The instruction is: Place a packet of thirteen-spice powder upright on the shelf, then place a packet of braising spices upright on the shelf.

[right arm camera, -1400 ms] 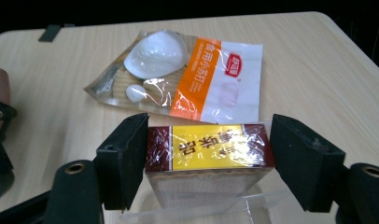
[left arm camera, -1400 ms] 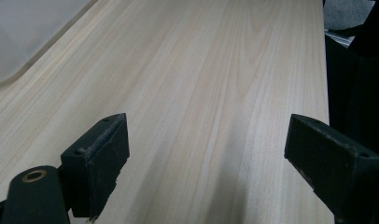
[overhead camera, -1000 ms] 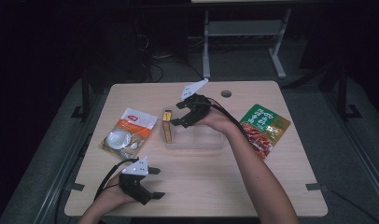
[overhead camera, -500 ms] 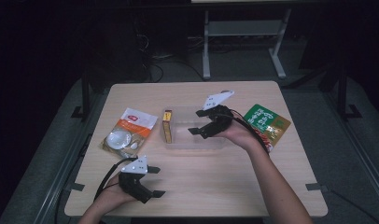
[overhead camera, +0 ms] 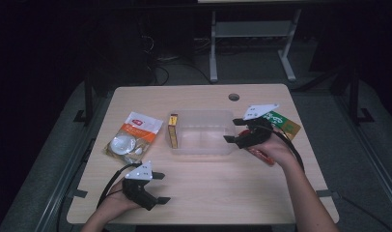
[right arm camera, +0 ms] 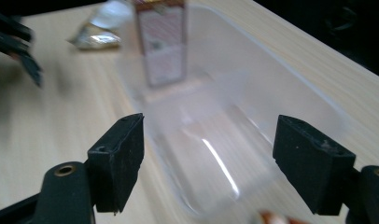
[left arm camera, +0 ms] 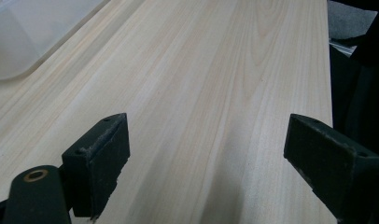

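Note:
A clear plastic container (overhead camera: 203, 135) lies mid-table. A yellow and brown box (overhead camera: 173, 130) stands upright at its left end; whether it is inside the wall or against it I cannot tell. My right gripper (overhead camera: 232, 131) hovers at the container's right end, open and empty, over a green and red packet (overhead camera: 284, 124). In the right gripper view the jaws (right arm camera: 208, 163) stand wide over the container (right arm camera: 239, 112), with the box (right arm camera: 162, 42) beyond. Near the front edge, my left gripper (overhead camera: 161, 187) rests open and empty, with bare wood between its jaws (left arm camera: 206, 163).
An orange and white snack bag (overhead camera: 134, 137) with a silvery part lies left of the container, seen again in the right gripper view (right arm camera: 96, 35). A cable hole (overhead camera: 233, 96) is near the table's far edge. A metal stand (overhead camera: 252, 34) is on the floor beyond.
My right gripper has moved rightwards from beside the box to the container's right end, jaws still open and empty. The left gripper and the box have stayed put.

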A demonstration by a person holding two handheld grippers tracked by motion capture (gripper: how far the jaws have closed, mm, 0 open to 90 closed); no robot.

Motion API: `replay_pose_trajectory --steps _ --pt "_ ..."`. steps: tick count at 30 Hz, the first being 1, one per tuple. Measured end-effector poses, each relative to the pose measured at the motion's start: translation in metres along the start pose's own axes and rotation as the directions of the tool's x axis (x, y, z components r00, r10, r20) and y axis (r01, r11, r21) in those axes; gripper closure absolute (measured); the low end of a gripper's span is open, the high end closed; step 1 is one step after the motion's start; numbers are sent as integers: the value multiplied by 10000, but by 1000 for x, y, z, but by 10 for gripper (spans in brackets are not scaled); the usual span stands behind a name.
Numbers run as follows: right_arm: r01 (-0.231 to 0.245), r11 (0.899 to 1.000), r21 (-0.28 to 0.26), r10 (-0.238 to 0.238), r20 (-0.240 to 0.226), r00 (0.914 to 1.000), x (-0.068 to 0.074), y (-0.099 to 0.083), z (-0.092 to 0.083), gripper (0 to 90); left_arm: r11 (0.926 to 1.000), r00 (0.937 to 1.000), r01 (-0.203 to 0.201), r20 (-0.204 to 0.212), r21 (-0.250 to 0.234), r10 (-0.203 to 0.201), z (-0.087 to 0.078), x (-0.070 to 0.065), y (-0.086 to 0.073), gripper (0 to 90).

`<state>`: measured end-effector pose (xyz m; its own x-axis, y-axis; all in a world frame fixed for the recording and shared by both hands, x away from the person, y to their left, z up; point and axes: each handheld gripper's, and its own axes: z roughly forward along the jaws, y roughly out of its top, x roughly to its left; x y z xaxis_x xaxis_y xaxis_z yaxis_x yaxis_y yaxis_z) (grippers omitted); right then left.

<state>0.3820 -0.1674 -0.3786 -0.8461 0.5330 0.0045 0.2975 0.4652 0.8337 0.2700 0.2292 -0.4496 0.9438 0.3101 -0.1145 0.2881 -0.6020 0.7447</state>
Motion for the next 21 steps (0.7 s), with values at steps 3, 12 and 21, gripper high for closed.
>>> replay_pose_trajectory --steps 3,12,21 --pt "-372 9993 -105 375 402 9985 -16 -13 -10 250 10000 9999 -94 -61 -21 94 -1 1 0 140" --pt "-1473 9888 -241 1493 1392 9790 -50 -48 -30 342 9999 9999 -141 -84 -72 141 -1 -1 1 141" --pt "-2513 9596 1266 2003 3202 9259 -71 -76 -19 826 9998 9997 -218 -119 29 219 1 -2 2 142"
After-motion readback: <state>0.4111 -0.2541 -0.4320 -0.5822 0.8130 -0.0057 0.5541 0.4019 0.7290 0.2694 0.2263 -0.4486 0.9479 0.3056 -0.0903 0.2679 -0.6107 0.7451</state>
